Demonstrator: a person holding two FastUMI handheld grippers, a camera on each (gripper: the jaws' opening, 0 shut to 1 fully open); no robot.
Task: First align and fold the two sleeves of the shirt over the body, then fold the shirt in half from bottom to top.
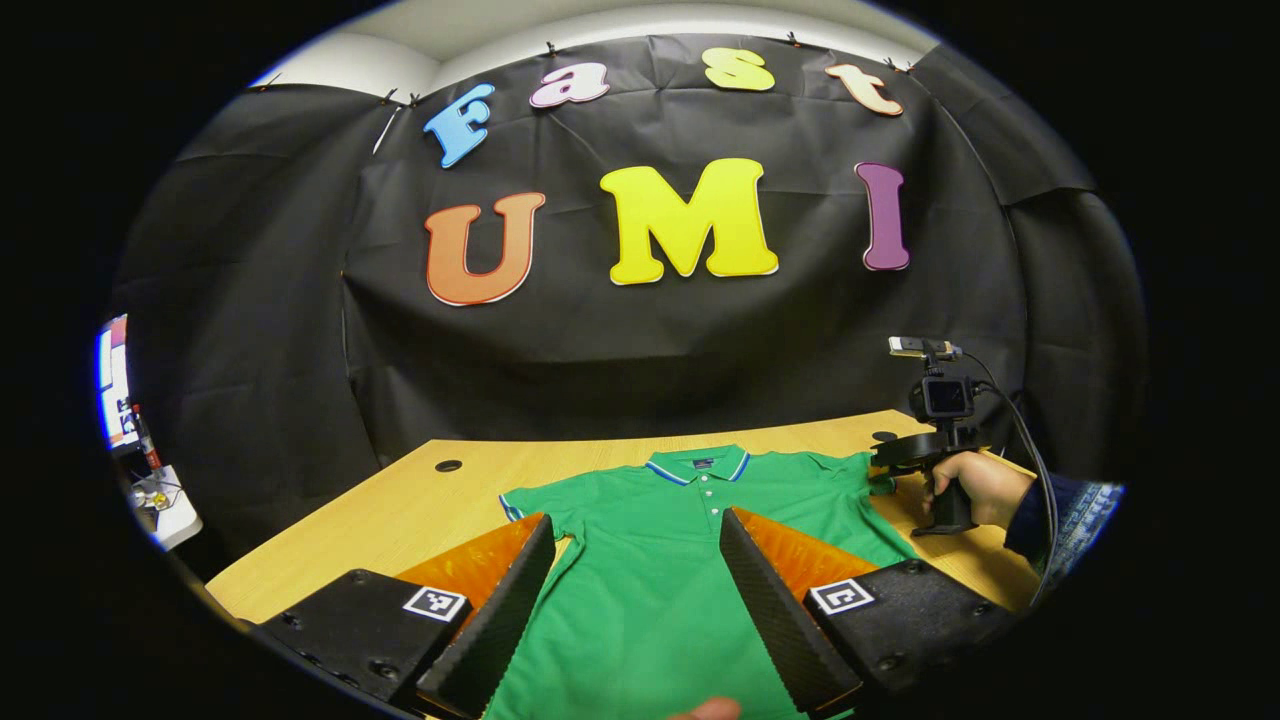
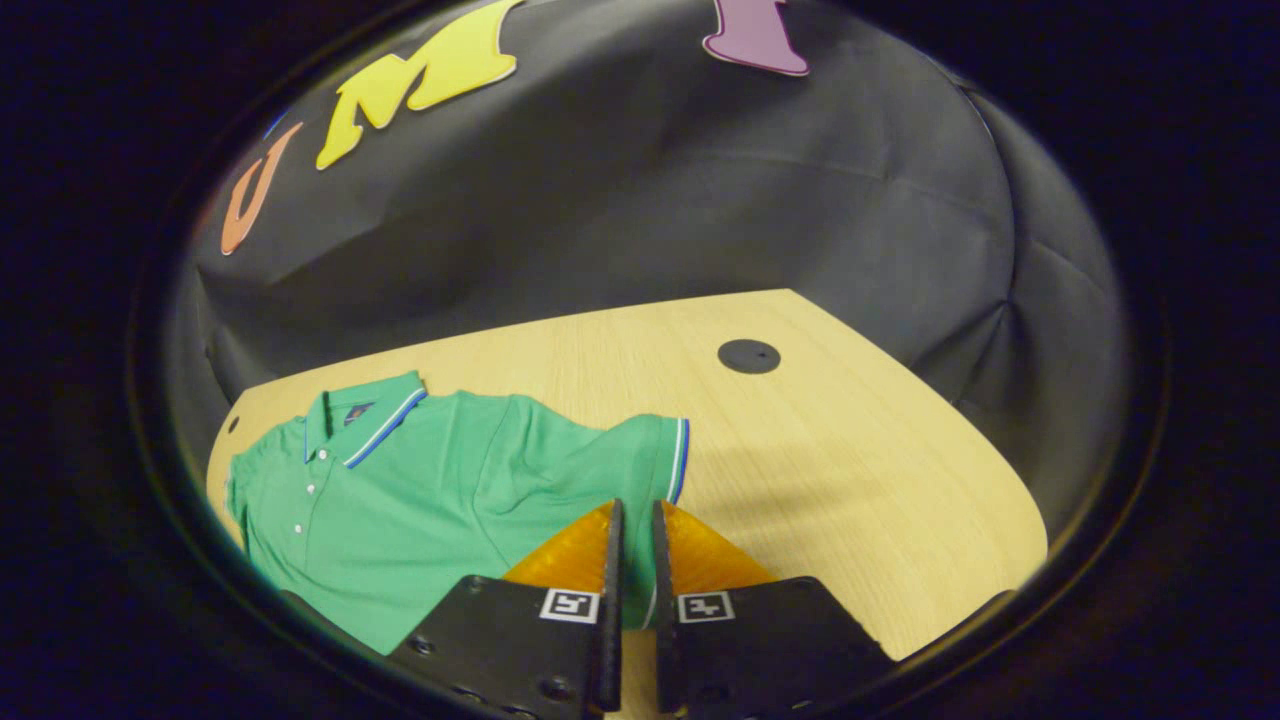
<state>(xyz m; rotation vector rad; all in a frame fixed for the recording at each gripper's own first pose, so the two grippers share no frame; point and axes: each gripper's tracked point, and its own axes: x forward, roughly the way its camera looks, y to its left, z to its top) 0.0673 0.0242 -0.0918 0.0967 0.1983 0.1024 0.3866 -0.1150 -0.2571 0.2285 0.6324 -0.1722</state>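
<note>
L gripper [image 1: 635, 600] jaws wide, empty, over shirt [image 1: 660, 560] body | shirt flat on table [image 1: 400, 510], collar far | R gripper [image 2: 632, 560] nearly closed at R sleeve [image 2: 640, 450] hem, grip unclear | R nearer; sleeve folds leftward over body.

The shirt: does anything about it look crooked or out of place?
Nothing stands out. The shirt lies flat on the table, collar buttoned, both sleeves spread out. The right gripper is nearly closed at the sleeve edge.
</note>
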